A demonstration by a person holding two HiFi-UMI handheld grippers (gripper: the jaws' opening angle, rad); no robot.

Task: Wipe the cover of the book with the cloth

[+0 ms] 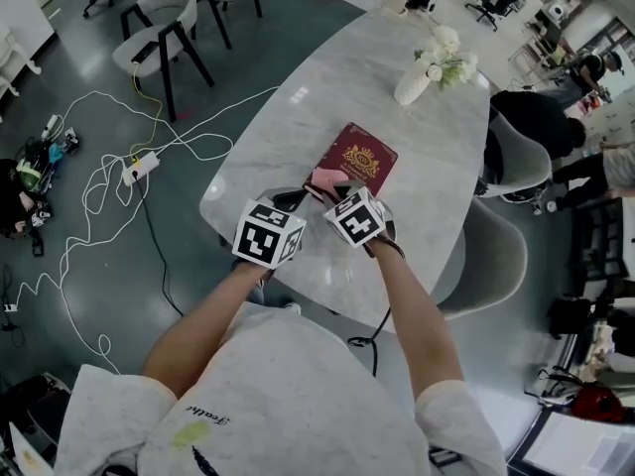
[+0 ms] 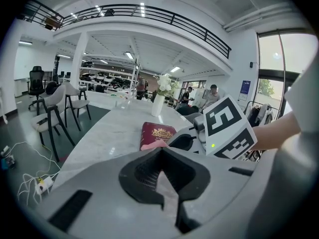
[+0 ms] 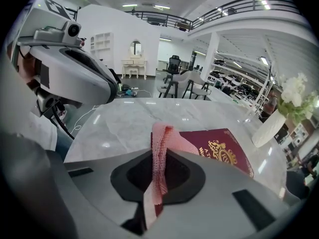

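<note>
The dark red book [image 1: 359, 159] lies flat on the white table [image 1: 327, 77] in the middle of the head view, just above both tongs. The right tongs [image 3: 154, 180] are pinching the pink cloth [image 3: 162, 146], which rests on the near edge of the book. The left tongs [image 2: 167, 183] are pressed together with nothing in them, low in the frame beside the right ones.

Pale speckled shirt [image 1: 288, 395], short sleeves [image 1: 451, 405], checkered marker cubes [image 1: 269, 233]

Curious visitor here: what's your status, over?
Right gripper shut on pink cloth, at near edge of book. Left gripper shut, empty. Nothing else on cover.
</note>
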